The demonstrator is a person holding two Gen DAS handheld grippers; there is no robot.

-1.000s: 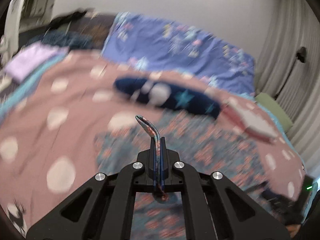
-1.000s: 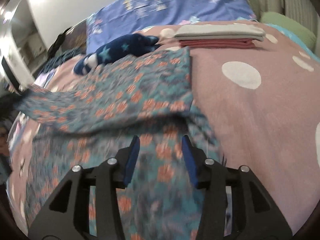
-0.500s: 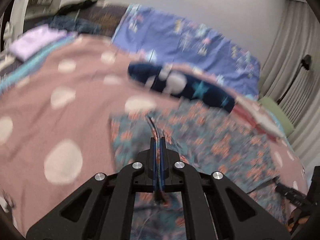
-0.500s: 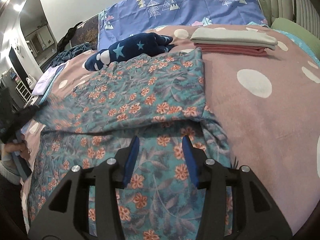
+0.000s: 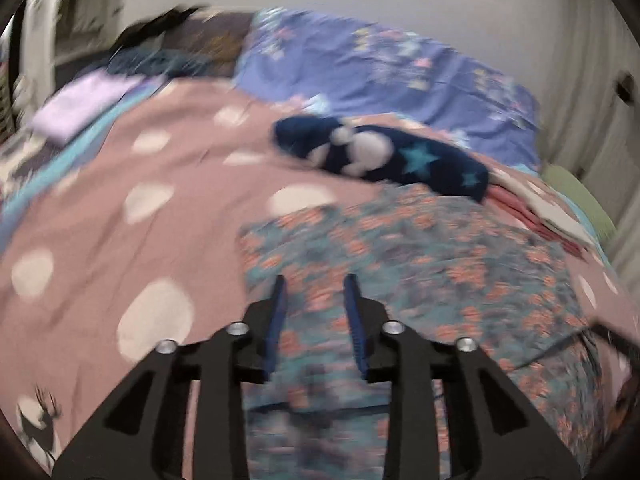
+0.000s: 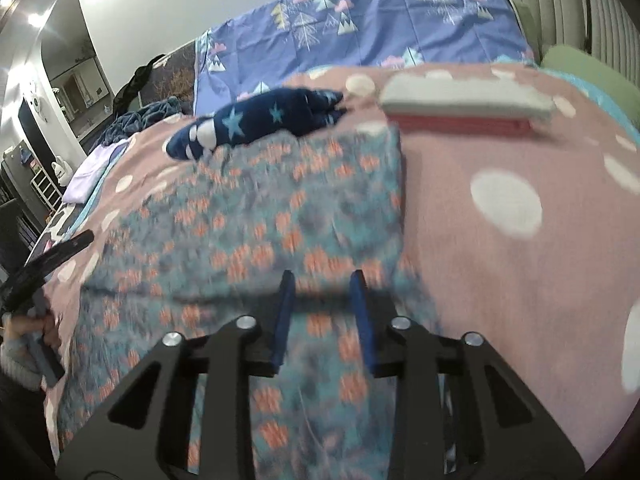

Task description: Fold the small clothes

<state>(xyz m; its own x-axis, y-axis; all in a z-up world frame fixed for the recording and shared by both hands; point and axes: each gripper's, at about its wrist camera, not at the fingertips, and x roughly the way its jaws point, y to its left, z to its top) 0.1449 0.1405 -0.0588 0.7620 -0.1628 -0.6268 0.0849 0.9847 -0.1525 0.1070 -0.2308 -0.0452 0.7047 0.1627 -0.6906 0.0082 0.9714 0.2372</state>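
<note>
A teal garment with orange flowers lies folded over on the pink dotted bedspread. It also shows in the right wrist view. My left gripper is open and empty, just above the garment's near left part. My right gripper is open and empty, over the garment's near right part by the fold edge. The left gripper also shows at the left of the right wrist view.
A navy star-patterned plush item lies beyond the garment, also seen in the right wrist view. A stack of folded grey and red clothes sits at the back right. A purple patterned sheet covers the headboard. A lilac folded cloth lies far left.
My left gripper has let go of the garment edge and opened. The folded-over layer now lies flat on the bed. My right gripper stayed open.
</note>
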